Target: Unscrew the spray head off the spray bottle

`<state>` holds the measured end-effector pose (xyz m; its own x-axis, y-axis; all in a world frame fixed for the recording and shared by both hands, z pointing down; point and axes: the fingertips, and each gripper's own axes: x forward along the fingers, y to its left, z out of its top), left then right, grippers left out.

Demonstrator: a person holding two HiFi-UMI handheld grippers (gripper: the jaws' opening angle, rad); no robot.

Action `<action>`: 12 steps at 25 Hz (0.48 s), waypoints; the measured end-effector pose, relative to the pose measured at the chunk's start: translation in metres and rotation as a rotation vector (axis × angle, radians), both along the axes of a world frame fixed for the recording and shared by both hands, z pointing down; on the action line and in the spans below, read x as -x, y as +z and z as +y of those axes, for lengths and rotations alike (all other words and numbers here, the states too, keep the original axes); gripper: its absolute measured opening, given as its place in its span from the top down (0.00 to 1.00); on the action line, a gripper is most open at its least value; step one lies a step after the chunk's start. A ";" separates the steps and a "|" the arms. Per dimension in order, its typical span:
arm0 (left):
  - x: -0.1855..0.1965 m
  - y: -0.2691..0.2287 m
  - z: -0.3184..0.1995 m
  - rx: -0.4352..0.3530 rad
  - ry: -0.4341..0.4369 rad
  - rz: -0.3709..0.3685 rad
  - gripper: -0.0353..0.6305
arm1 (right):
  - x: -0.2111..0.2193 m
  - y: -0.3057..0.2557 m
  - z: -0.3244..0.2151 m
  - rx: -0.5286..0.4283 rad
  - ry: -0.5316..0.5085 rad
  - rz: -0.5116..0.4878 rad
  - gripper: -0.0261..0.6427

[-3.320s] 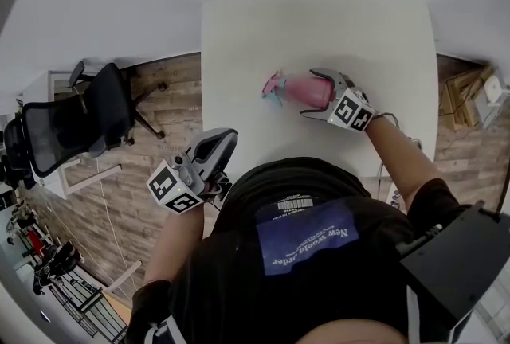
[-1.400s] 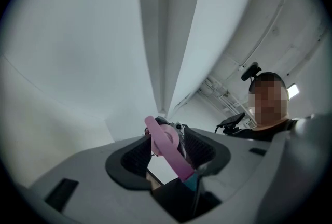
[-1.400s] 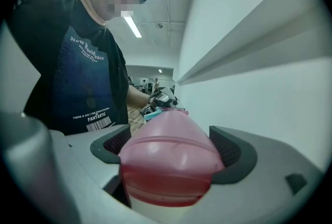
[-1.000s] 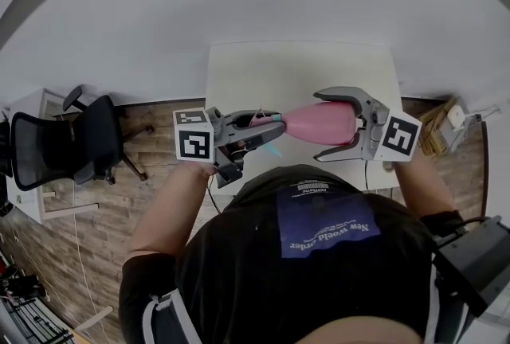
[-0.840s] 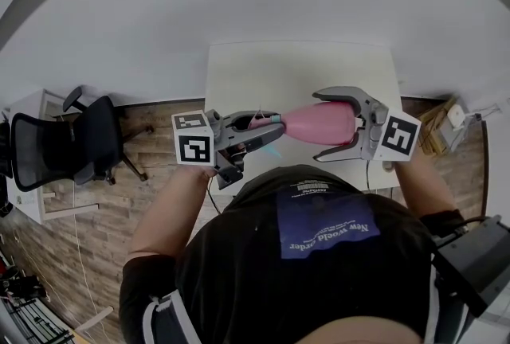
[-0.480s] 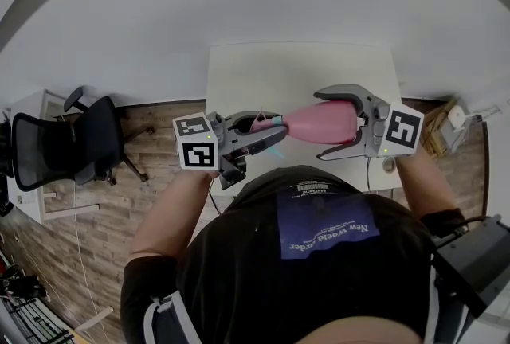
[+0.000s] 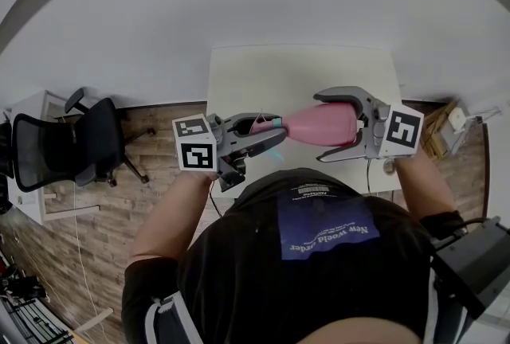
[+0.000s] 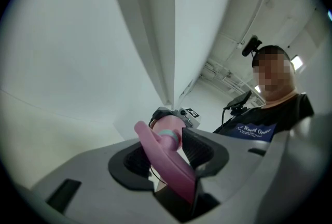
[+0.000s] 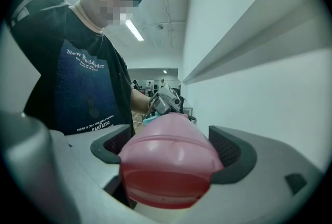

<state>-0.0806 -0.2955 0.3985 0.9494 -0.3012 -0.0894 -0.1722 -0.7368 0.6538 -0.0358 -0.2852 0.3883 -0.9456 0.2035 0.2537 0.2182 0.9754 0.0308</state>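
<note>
The white counter (image 7: 303, 68) lies beyond both tongs w/ nothing of the task resting on it. The pink spray bottle (image 7: 328, 123) is held up in the air in front of the person, about level, its long axis running straight from one pair of tongs to the other. The right tongs (image 7: 322, 126) are clamped on the fat body, pads on opposite sides, the base end pointing back into that tool. The left tongs (image 7: 267, 130) face them head-on and are closed on the spray head (image 8: 165, 147), so the head is nearest the left hand & the body nearest the right. The trigger (image 8: 173, 172) runs back between the left pads (it hides part of one pad, so I can't tell how squarely that side bears). The teal collar (image 8: 170, 133) sits just past the left tips, toward the right tongs. My read: the twist must go round that shared axis, one side turning vs. the other holding firm.
</note>
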 end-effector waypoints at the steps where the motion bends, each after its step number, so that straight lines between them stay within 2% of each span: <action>1: 0.000 0.001 0.000 -0.003 0.000 -0.007 0.71 | 0.000 0.001 -0.001 0.003 -0.002 0.006 0.26; 5: 0.000 0.010 0.002 0.072 0.042 0.013 0.71 | 0.000 0.005 -0.001 0.047 -0.012 0.013 0.26; 7: 0.003 0.014 0.002 0.105 0.053 0.019 0.71 | 0.001 0.007 0.000 0.021 -0.012 0.020 0.26; 9: 0.012 0.018 0.000 0.120 0.021 0.012 0.71 | 0.001 0.005 -0.001 -0.001 0.008 0.024 0.26; 12: 0.019 0.015 -0.002 0.097 -0.016 0.038 0.71 | -0.005 0.004 -0.004 0.019 0.023 0.030 0.26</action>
